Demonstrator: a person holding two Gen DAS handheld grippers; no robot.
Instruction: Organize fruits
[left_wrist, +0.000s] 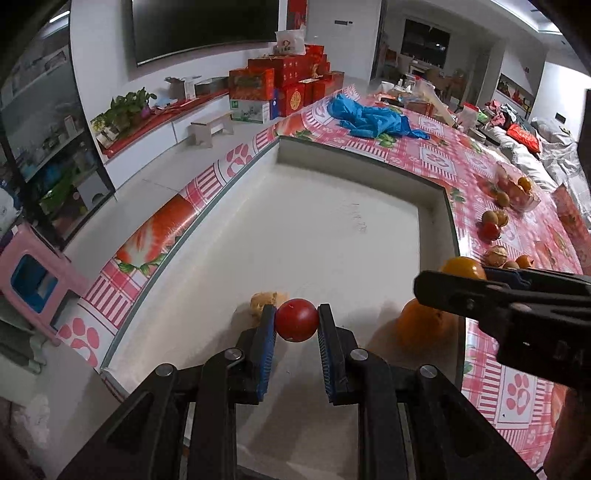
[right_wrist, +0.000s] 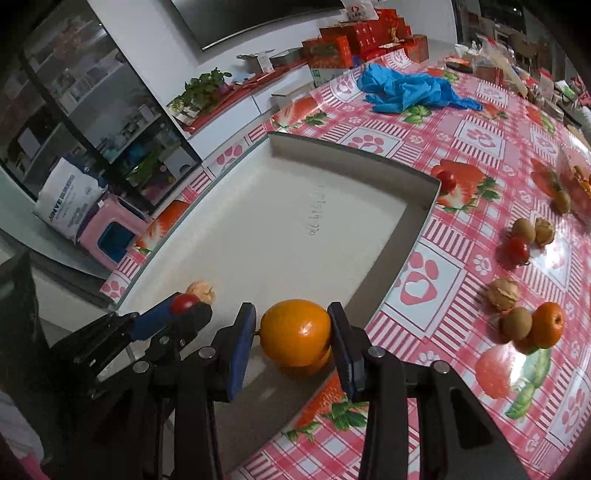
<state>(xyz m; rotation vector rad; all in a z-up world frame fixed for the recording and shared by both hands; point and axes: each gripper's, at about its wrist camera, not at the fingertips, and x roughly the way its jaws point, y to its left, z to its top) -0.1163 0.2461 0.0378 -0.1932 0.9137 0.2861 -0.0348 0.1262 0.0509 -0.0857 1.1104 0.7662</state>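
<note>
The tabletop (right_wrist: 480, 110), under a pink checked cloth printed with paws and strawberries, carries a wide white tray (right_wrist: 295, 206) with low walls. A crumpled blue bag (right_wrist: 406, 90) lies on the cloth beyond the tray's far corner. To the tray's right, loose fruit is scattered over the cloth: a small orange (right_wrist: 548, 325) touching a brown round fruit (right_wrist: 517, 323), a papery husked fruit (right_wrist: 502, 293) just behind them, and farther back a tomato (right_wrist: 519, 249) beside two more brown ones.

The right claw (right_wrist: 293, 332) is clamped on an orange (right_wrist: 295, 332) over the tray's near right corner; a second orange (left_wrist: 424, 325) sits on the tray floor directly beneath it. The left claw (left_wrist: 296, 320) is clamped on a small tomato (left_wrist: 296, 320) just above the tray's near edge. A pale husked fruit (left_wrist: 263, 298) lies on the tray floor close behind the left claw's left finger.
</note>
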